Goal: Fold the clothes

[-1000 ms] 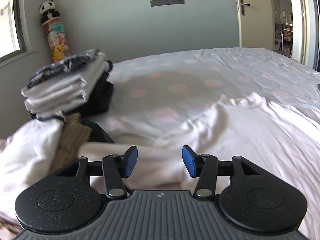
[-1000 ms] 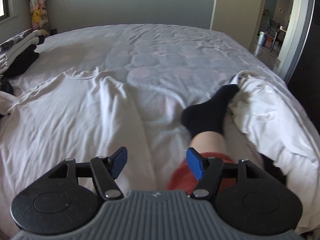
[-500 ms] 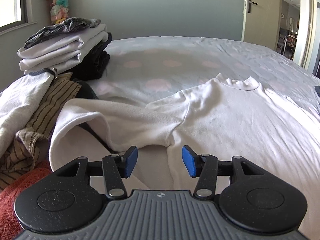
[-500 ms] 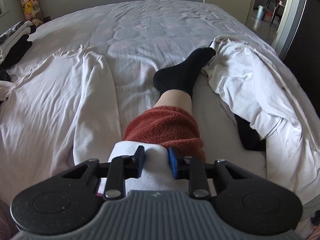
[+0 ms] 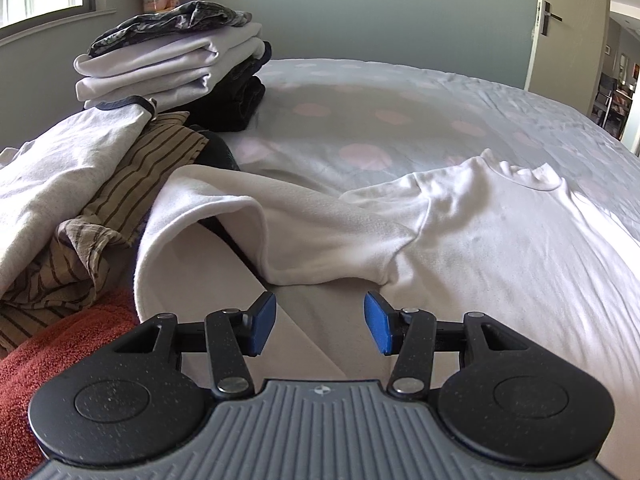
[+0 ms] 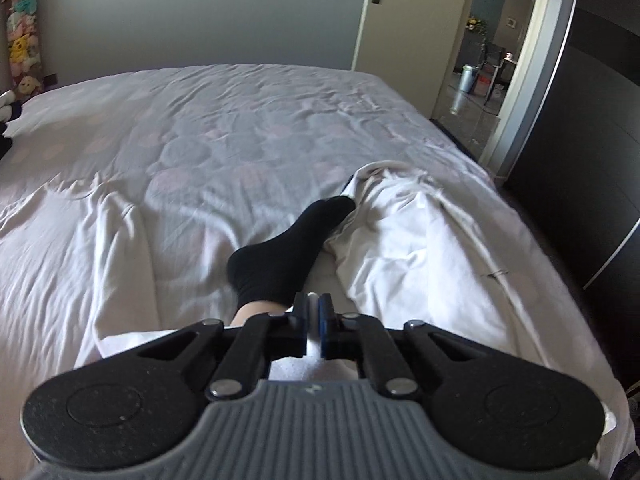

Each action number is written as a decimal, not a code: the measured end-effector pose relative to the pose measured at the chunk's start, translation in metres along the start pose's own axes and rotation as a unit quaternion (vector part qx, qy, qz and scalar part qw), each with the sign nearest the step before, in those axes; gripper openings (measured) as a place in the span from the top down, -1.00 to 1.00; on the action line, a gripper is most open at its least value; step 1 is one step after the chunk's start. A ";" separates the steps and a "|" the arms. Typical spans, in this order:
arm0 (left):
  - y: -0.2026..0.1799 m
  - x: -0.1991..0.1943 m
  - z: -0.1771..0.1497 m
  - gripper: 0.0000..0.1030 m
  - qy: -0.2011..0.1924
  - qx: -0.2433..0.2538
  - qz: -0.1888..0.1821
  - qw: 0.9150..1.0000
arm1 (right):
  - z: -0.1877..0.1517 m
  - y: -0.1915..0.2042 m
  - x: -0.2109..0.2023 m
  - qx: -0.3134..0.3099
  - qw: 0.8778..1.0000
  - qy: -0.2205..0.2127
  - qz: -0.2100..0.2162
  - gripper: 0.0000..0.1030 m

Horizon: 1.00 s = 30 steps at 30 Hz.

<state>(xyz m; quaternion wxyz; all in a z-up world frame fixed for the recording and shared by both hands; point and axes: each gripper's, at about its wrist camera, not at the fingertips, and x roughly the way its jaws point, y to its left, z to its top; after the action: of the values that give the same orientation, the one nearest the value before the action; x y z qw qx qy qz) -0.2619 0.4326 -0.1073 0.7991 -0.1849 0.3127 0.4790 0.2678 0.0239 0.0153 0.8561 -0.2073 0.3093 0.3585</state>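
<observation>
Bed (image 5: 400, 92) with a stack of folded clothes (image 5: 172, 60) done, a loose heap (image 5: 80, 184) left, and a white shirt (image 5: 500, 248) lying flat, unfolded. Right gripper (image 6: 314, 326) is clamped on the shirt's white edge; left gripper (image 5: 320, 326) gapes empty near the sleeve (image 5: 280, 228).

Each gripper has a ribbed grey body at the bottom of its view, with a small round emblem near the top edge. Two speckled black round discs flank it, and black linkage arms with silver rivets run forward to the fingers. The left gripper (image 5: 320, 328) has flat blue pads (image 5: 264, 322). The person wears a black sock (image 6: 280, 252) and a rust-red fleece garment (image 5: 48, 360).
</observation>
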 end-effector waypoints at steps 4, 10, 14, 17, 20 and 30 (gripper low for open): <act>0.000 0.002 0.005 -0.12 -0.002 0.008 0.008 1.000 | 0.031 -0.031 0.026 0.029 0.998 -0.018 -0.049 0.89; -0.001 0.012 0.012 -0.12 0.009 0.015 0.030 0.999 | 0.064 -0.085 0.075 0.074 0.990 -0.029 -0.118 0.89; -0.002 0.018 0.015 -0.12 0.023 0.024 0.041 0.999 | 0.058 -0.101 0.134 0.085 0.986 0.019 -0.143 0.89; -0.002 0.021 0.019 -0.12 0.032 0.034 0.048 0.998 | 0.042 -0.102 0.172 0.074 0.982 0.062 -0.162 0.89; -0.001 0.026 0.025 -0.12 0.043 0.039 0.041 0.997 | 0.025 -0.102 0.196 0.075 0.978 0.091 -0.170 0.88; -0.032 0.063 0.071 -0.12 0.040 0.132 -0.009 0.990 | 0.051 -0.048 0.162 0.022 0.991 -0.007 -0.132 0.41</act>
<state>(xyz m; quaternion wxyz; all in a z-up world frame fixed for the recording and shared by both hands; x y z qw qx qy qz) -0.1889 0.5006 -0.0978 0.8076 -0.0991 0.4031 0.4189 0.4126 0.1003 -0.0510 0.9022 -0.2251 0.2810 0.2374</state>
